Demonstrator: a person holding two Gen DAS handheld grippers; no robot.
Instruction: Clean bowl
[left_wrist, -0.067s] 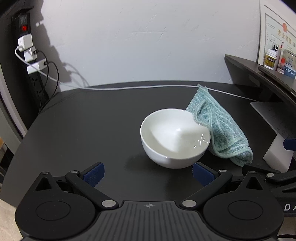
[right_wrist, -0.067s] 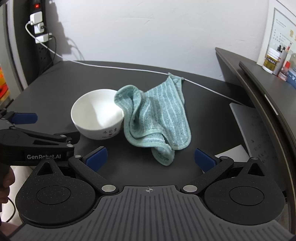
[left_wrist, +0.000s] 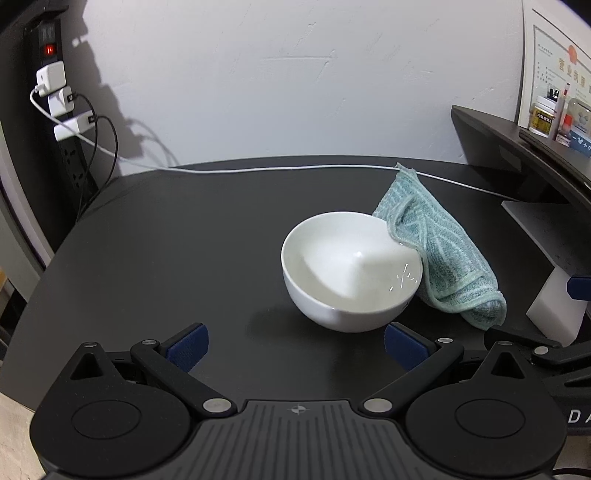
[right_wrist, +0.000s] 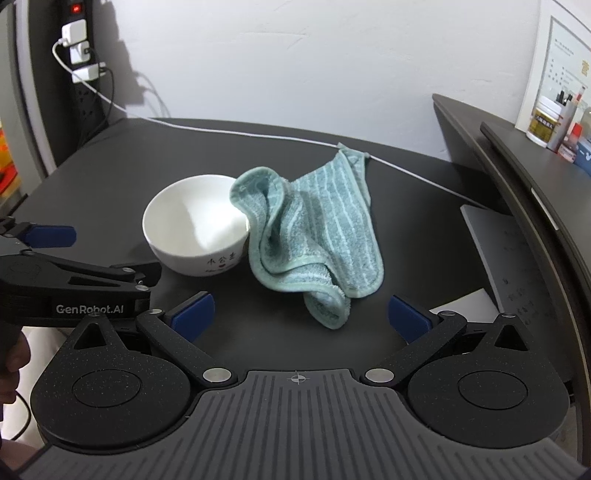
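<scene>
While both jaws are being held released, the cloth (right_wrist: 314, 236), apparently overlapping the bowl (left_wrist: 351, 273) rim at 3 o'clock, is being faced by the right gripper (right_wrist: 301, 314); the stage cannot be told.

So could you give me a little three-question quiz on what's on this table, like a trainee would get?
1. True or false: the green cloth lies flat on the table, apart from the white bowl.
2. Which tongs face the cloth more squarely? A) left tongs B) right tongs
3. Fill in: both tongs are ____ and hold nothing.

Key
1. False: it is crumpled, and one fold rests on the bowl's rim.
2. B: the cloth sits between the right tongs' tips, while the bowl faces the left.
3. Open.
</scene>
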